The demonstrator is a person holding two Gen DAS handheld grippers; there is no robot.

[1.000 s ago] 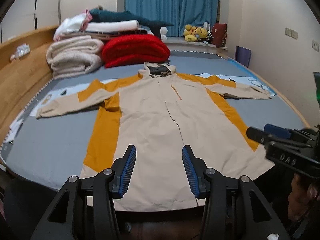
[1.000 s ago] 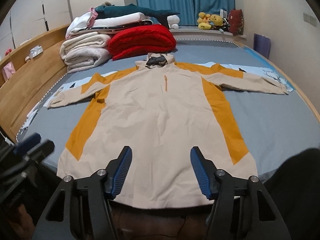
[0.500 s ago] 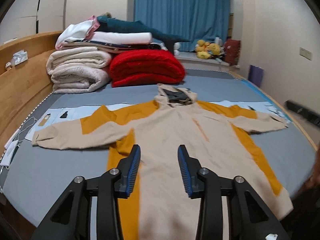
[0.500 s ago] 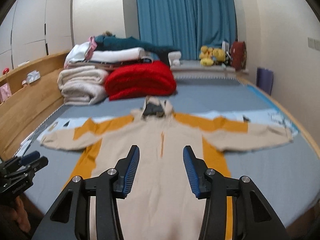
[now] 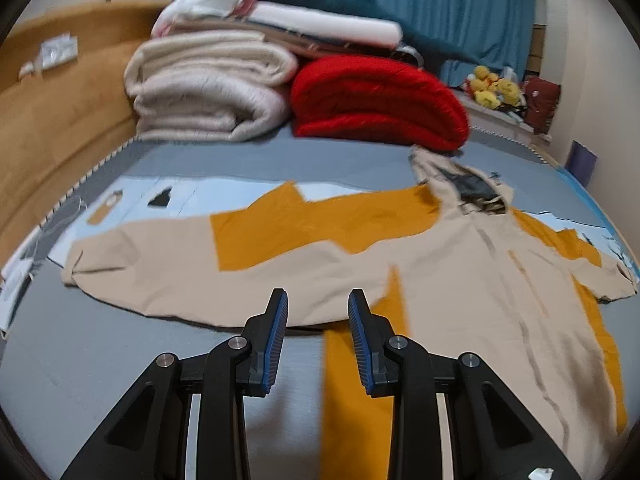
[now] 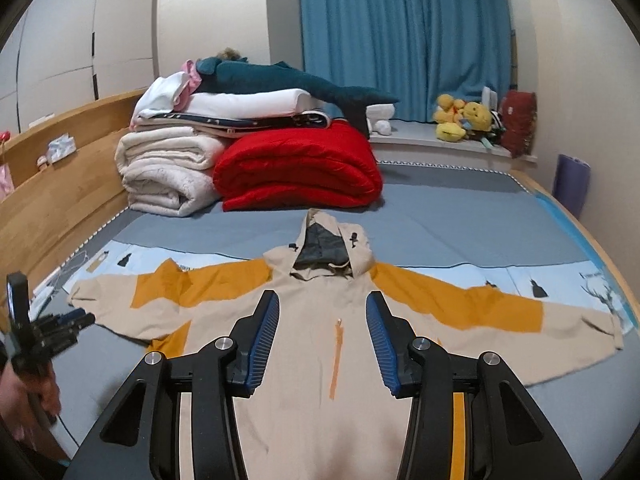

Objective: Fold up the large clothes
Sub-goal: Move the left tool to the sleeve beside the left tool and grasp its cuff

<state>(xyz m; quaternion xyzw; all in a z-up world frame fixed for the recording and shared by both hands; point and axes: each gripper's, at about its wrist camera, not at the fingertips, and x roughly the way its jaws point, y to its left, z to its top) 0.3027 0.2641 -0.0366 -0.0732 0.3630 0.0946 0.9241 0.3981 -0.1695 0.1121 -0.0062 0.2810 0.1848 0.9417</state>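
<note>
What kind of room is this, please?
Most likely a bedroom: a wide bed with a wooden side board, folded blankets stacked at its far end, and blue curtains. A jacket lies spread on it.

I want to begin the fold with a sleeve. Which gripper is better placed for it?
Probably the left hand-held gripper: nothing between its closing jaws, and the sleeve lies just ahead. The right hand-held gripper faces the jacket's chest.
</note>
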